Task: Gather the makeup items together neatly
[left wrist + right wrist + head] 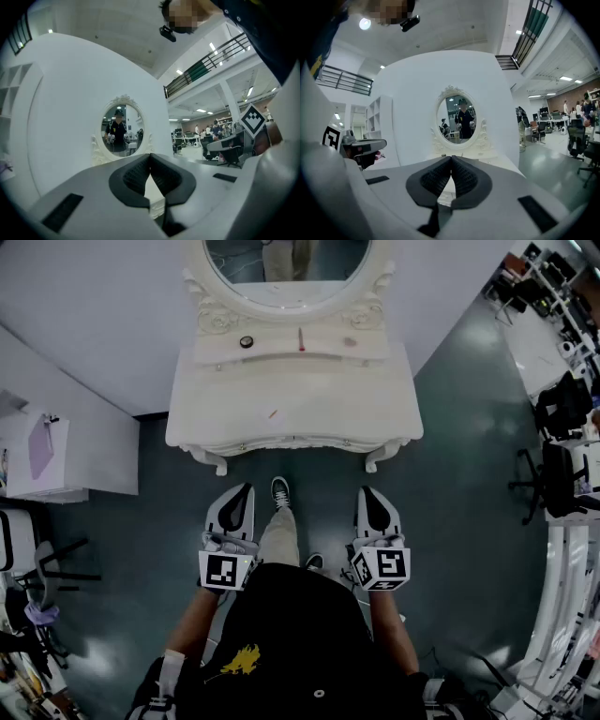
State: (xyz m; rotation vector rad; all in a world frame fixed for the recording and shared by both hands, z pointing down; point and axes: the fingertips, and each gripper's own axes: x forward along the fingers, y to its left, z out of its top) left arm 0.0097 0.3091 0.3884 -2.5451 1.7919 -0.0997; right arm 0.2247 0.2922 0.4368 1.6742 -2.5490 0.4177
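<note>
A white dressing table [309,418] with an oval mirror [281,273] stands ahead of me. On its raised back shelf lie a small round dark compact [247,341], a thin red stick [301,338] and a faint pinkish round item [350,341]. A small red item [273,413] lies on the main top. My left gripper [247,487] and right gripper [366,490] are held over the floor short of the table's front edge, both shut and empty. In the left gripper view the jaws [150,154] meet below the mirror [123,129]; in the right gripper view the jaws [451,158] do the same.
A white shelf unit [37,456] stands at the left against the wall. Black office chairs [553,470] and desks fill the right side. My own leg and shoe [279,491] are between the grippers, just before the table's front legs.
</note>
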